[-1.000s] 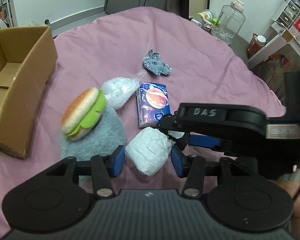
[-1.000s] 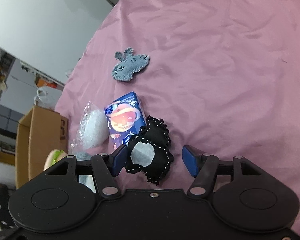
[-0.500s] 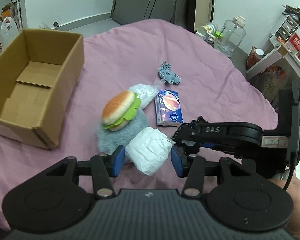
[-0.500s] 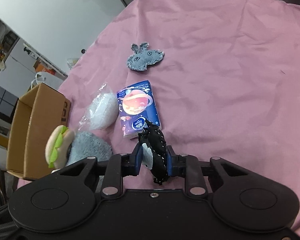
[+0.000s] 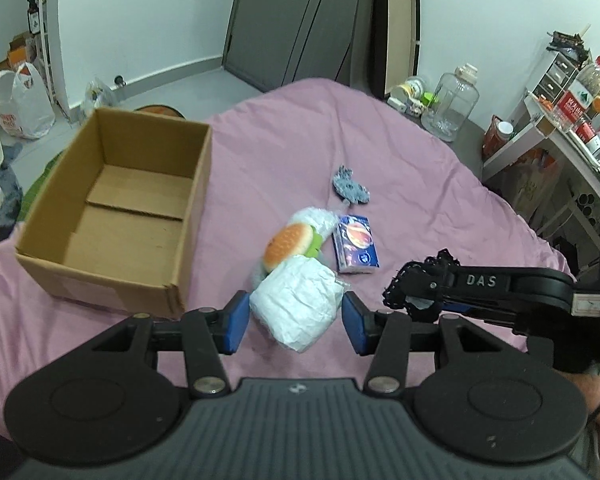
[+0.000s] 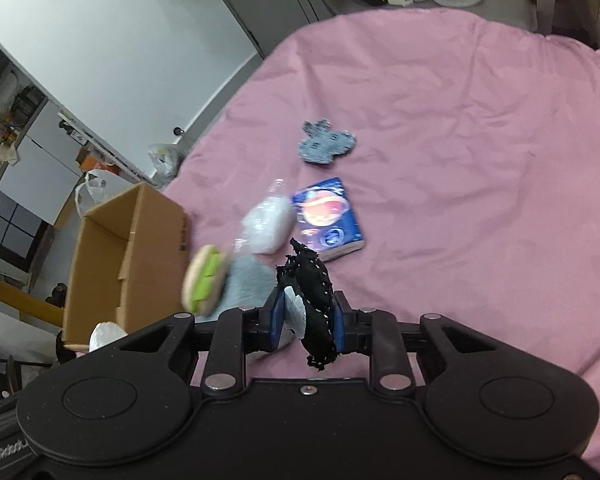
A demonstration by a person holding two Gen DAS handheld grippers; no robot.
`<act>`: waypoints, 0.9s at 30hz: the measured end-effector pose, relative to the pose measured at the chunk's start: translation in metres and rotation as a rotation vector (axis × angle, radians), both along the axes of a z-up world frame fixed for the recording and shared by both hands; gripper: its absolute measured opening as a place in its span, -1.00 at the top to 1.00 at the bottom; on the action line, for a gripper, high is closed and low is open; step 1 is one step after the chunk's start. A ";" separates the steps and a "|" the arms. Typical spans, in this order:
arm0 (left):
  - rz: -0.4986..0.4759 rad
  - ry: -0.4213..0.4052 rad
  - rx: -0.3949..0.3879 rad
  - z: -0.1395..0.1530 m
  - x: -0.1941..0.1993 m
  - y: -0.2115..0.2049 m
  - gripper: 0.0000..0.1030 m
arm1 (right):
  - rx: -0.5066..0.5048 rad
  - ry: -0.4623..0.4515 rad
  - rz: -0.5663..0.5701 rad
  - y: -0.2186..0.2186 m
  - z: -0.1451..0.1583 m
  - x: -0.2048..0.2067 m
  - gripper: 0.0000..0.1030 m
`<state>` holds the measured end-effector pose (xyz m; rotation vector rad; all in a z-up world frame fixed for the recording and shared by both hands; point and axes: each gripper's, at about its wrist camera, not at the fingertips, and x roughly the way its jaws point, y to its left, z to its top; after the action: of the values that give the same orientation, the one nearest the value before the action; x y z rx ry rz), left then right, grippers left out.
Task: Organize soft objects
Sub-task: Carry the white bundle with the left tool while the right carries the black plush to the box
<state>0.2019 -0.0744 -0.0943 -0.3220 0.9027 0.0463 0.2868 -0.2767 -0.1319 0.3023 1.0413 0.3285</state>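
My left gripper (image 5: 295, 317) is shut on a white soft bundle (image 5: 296, 304) and holds it above the pink bed. My right gripper (image 6: 306, 322) is shut on a black lacy fabric piece (image 6: 314, 304), which also shows at the right of the left wrist view (image 5: 420, 284). An open, empty cardboard box (image 5: 116, 216) stands on the bed to the left. A plush burger (image 5: 290, 245) lies on a grey fluffy toy (image 6: 248, 284). A clear bag of white filling (image 6: 268, 224), a blue tissue pack (image 5: 356, 249) and a grey knitted patch (image 5: 350, 190) lie beyond it.
The pink bedspread (image 6: 460, 160) stretches wide to the right. A shelf with bottles (image 5: 572, 120) and a large clear jar (image 5: 452, 108) stand off the bed's far right. Plastic bags (image 5: 20, 104) lie on the floor at the left.
Both grippers have risen and pulled back from the pile. The right gripper closed on the black fabric and lifted it. The left keeps the white bundle; the box now shows fully.
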 end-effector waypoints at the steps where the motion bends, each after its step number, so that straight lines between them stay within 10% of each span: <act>1: -0.001 -0.007 0.004 0.003 -0.003 0.003 0.04 | -0.001 -0.007 0.000 0.002 0.005 -0.004 0.53; 27: 0.016 -0.041 0.029 0.048 -0.040 0.094 0.05 | -0.027 -0.116 0.037 0.083 0.081 -0.059 0.52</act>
<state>0.1615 0.0194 -0.0464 -0.3027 0.8576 0.0674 0.2276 -0.1942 -0.0509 0.2369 0.9375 0.3612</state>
